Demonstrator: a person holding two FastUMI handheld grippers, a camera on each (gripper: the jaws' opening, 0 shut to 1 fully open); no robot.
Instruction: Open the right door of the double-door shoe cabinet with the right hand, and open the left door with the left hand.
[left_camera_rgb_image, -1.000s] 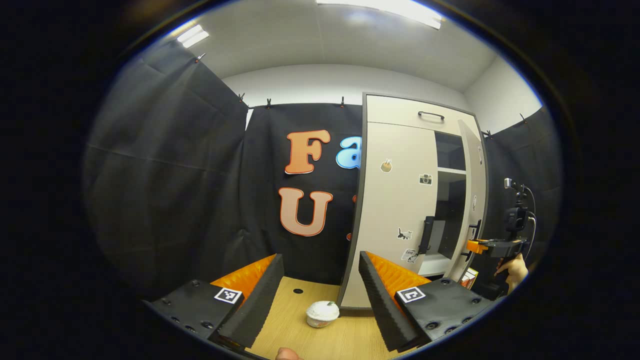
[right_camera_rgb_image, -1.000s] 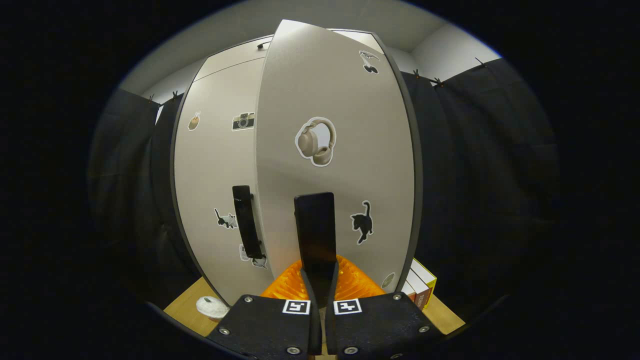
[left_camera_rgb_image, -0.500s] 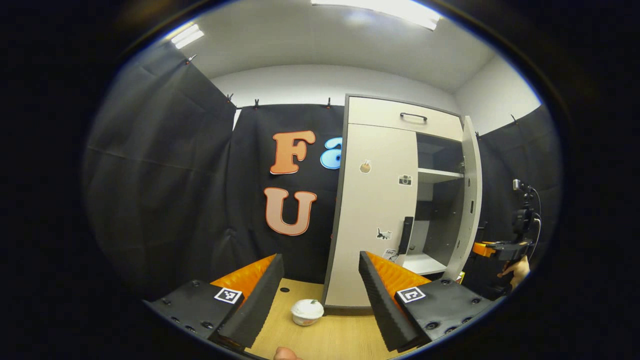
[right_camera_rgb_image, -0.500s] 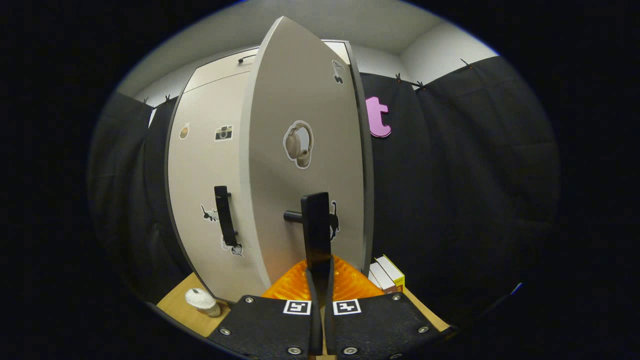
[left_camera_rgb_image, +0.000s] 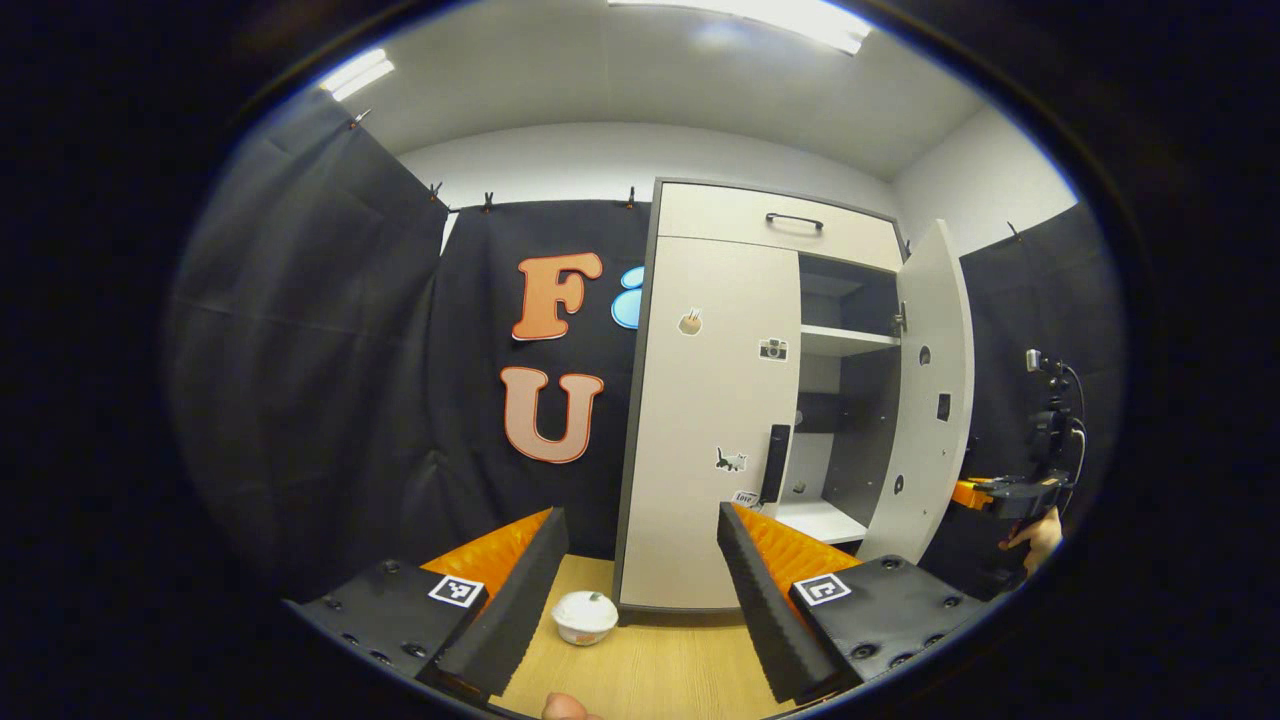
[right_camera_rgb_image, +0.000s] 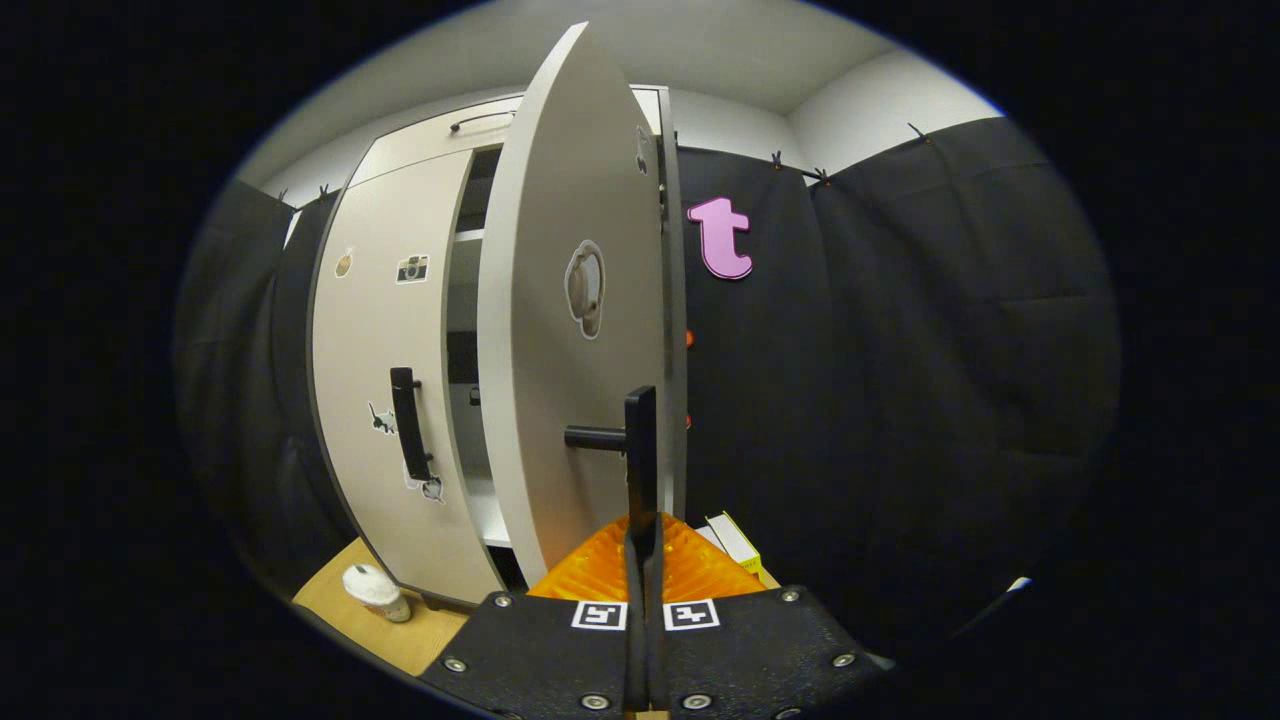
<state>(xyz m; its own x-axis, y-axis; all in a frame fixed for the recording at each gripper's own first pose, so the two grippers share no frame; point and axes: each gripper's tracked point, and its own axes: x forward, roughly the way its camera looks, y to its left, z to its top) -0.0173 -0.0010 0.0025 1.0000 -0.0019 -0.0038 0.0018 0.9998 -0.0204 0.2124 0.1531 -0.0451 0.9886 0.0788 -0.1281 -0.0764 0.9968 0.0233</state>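
The pale shoe cabinet (left_camera_rgb_image: 780, 215) stands on a wooden table. In the left gripper view its left door (left_camera_rgb_image: 700, 400) is closed, with a black handle (left_camera_rgb_image: 775, 462) at its inner edge. The right door (left_camera_rgb_image: 925, 400) stands swung out, baring shelves (left_camera_rgb_image: 840, 340). My left gripper (left_camera_rgb_image: 637, 530) is open, well short of the cabinet, holding nothing. In the right gripper view the right door (right_camera_rgb_image: 555, 330) is seen nearly edge-on. My right gripper (right_camera_rgb_image: 645, 525) is shut on the lower end of its black handle (right_camera_rgb_image: 640, 440). The left door's handle (right_camera_rgb_image: 405, 423) shows further left.
A white lidded cup (left_camera_rgb_image: 585, 615) sits on the wooden table (left_camera_rgb_image: 650, 670) in front of the cabinet's left corner. Small boxes (right_camera_rgb_image: 735, 540) lie beside the cabinet's right side. A hand (left_camera_rgb_image: 1040, 530) holds the right gripper (left_camera_rgb_image: 1005, 492) at the far right.
The right door has swung further open with my right gripper on its handle, baring more of the shelves. The left gripper's view has shifted so the cabinet sits more to the left.
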